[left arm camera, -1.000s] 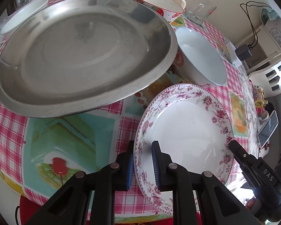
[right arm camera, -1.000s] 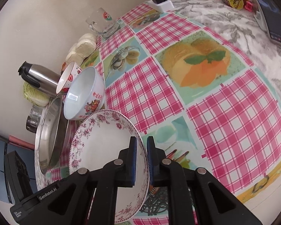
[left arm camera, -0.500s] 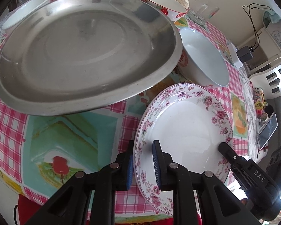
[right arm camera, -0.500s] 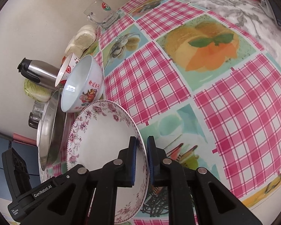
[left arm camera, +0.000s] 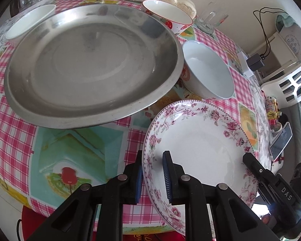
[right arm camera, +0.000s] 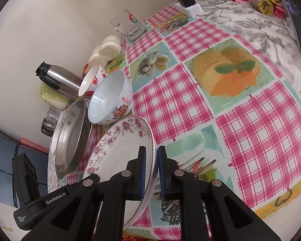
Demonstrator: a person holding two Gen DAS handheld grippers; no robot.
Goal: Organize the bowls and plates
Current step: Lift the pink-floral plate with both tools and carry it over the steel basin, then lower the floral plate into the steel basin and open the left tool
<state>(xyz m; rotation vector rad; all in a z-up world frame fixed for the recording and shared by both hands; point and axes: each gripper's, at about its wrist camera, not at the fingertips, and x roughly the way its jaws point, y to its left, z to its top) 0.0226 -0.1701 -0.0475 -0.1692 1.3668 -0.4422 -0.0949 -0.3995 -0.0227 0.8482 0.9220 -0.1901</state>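
plate: the floral plate (left arm camera: 200,146) sits at the near edge of the table (right arm camera: 250,132), near side tipped up off the cloth, gripped on both sides
left gripper (left arm camera: 153,177): jaws nearly closed, pads straddling the plate's left rim. Looks like it's got it, though the inner pad's contact is hard to see
right gripper (right arm camera: 150,171): clamped tight on the right rim, one pad inside, one under
steel tray (left arm camera: 90,64): big, just far-left of the plate, tilted with its right edge up, and nothing in it
white bowl (left arm camera: 207,70): right beside the tray's raised edge, just beyond the plate. Empty
strawberry bowl (left arm camera: 167,19): farther back behind the tray, also empty
third bowl (left arm camera: 30,23): far left behind the tray, only partly visible, looks empty
other stuff: flask (right arm camera: 58,81), glass mug (right arm camera: 127,27), buns (right arm camera: 108,49) and cabbage (right arm camera: 52,97) along the far wall, not part of this job I think
progress: early, I'd say. Nothing's stacked yet, the bowls are all separate and the plate's only just being picked up
still to do: my guess is the plate goes into or onto the tray, then the bowls get nested together
watch out: with the plate held only by its rims, a slip would drop it on the table edge
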